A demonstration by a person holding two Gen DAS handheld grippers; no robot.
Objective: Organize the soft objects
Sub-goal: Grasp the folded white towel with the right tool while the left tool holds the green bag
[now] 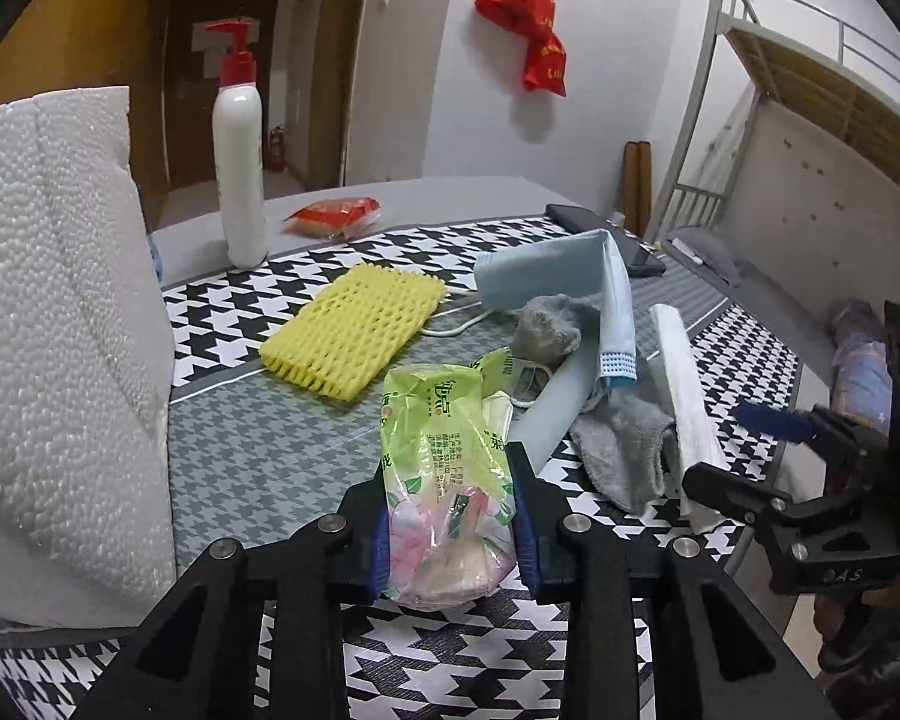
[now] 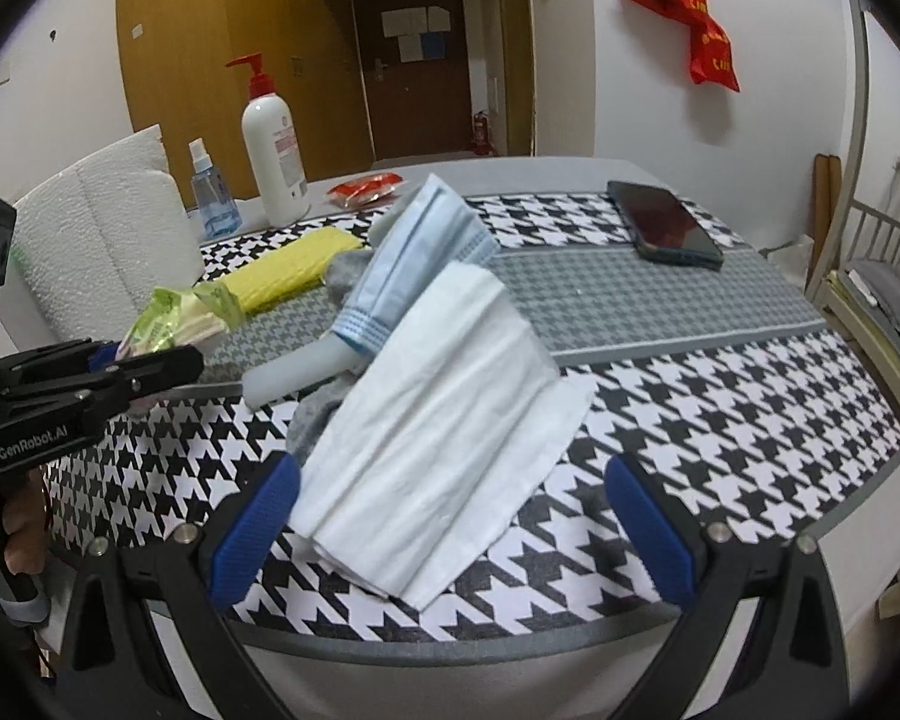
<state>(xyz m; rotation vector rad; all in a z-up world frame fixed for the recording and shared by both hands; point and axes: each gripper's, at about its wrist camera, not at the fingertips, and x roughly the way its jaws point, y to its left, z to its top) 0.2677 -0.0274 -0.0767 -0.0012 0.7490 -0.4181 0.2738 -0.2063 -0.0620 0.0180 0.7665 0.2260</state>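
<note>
Houndstooth cloth [image 2: 720,396] in black and white, crossed by a finer grey band, covers the table, whose plain grey top shows beyond it. On that bare part stand a white pump bottle [image 1: 240,174] with a red head and a small blue spray bottle [image 2: 213,198], with a red packet [image 1: 335,217] lying near them; a dark phone [image 2: 666,223] rests on the cloth farther right. White foam sheets [image 1: 54,312] lean at the table's left. Behind are white walls with red bags [image 2: 684,12] hung up, a brown door [image 2: 414,60], wooden cabinets and a metal bunk bed [image 1: 810,90]. The left gripper [image 1: 450,516] is clamped on a green tissue pack [image 1: 444,462] near the table's front. The right gripper [image 2: 450,516] has its blue pads wide apart around the near end of a folded white tissue [image 2: 438,444]. Beside that tissue lie a blue face mask [image 1: 576,294], a grey sock [image 1: 618,444] and a yellow foam net [image 1: 354,330].
</note>
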